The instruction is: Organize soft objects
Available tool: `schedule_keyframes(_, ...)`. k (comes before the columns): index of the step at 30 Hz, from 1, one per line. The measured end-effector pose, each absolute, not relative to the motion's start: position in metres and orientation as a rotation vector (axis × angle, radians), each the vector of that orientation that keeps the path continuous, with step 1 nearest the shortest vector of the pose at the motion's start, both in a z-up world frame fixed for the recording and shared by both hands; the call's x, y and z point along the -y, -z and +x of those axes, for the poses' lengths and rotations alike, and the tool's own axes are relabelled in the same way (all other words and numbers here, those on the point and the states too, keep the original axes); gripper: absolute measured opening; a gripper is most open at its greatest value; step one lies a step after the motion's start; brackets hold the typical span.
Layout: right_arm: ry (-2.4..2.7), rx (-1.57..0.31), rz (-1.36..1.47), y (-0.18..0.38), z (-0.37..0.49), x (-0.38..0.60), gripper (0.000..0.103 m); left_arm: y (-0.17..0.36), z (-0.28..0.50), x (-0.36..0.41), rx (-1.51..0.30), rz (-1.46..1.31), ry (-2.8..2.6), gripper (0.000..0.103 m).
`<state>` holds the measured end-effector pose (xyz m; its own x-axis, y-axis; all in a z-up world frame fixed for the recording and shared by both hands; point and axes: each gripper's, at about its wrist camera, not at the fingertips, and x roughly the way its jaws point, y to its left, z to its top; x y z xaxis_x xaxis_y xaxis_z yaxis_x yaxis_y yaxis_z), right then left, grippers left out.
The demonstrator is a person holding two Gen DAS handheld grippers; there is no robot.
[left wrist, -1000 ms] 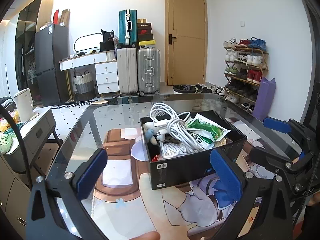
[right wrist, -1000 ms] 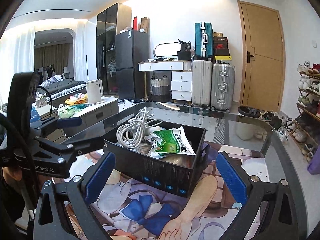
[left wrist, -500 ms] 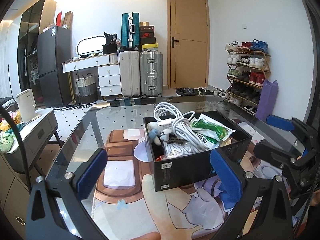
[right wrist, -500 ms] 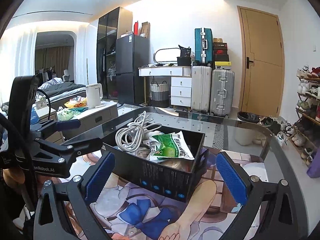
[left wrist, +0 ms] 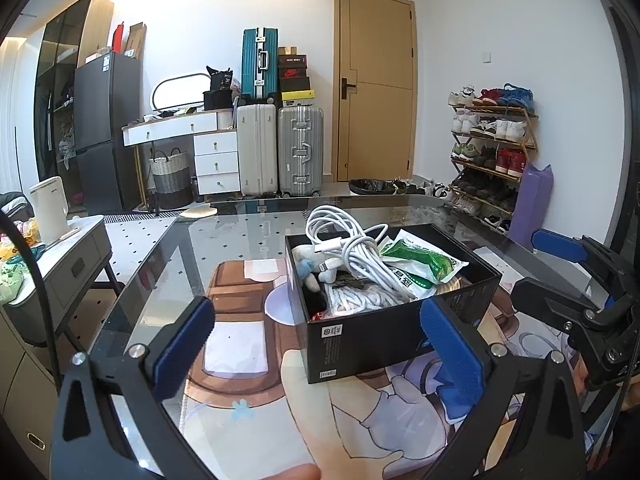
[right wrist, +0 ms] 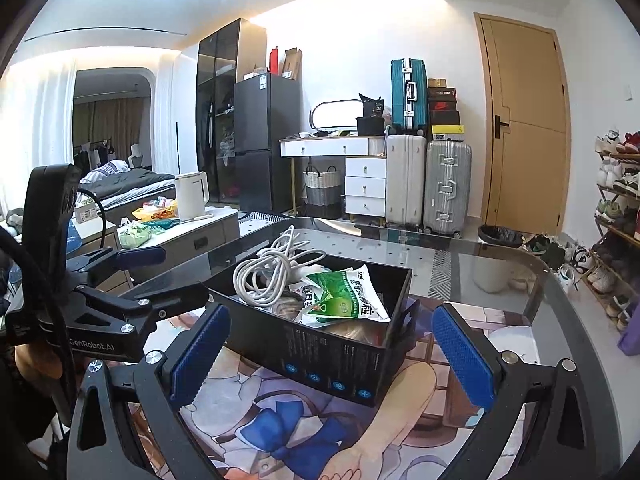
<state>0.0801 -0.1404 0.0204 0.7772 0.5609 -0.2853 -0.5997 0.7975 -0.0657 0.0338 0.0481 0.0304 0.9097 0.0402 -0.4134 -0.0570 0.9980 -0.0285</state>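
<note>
Both our grippers have drawn back slightly from the black box (left wrist: 394, 320), which sits on the glass table (left wrist: 240, 228). Our left gripper (left wrist: 316, 352) and right gripper (right wrist: 328, 352) hover with fingers wide, holding nothing. Its long axis seems to run away from our left camera, white cable (left wrist: 352, 248) heaped beside a green packet (right wrist: 340, 292).

We saw the left gripper (left wrist: 316, 344) spread wide and empty before a black box (left wrist: 384, 320) holding white cables (left wrist: 356, 252), a green packet (left wrist: 420, 258), and a plush toy (left wrist: 306, 266).
</note>
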Motion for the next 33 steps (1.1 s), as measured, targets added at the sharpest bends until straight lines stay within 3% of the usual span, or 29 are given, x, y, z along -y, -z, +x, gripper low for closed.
schedule_keyframes(33, -0.632, -0.25, -0.152, -0.0195, 0.0788, 0.1426, 0.102, -0.0304, 0.0312, -0.0447, -0.41, -0.045, -0.053, 0.103)
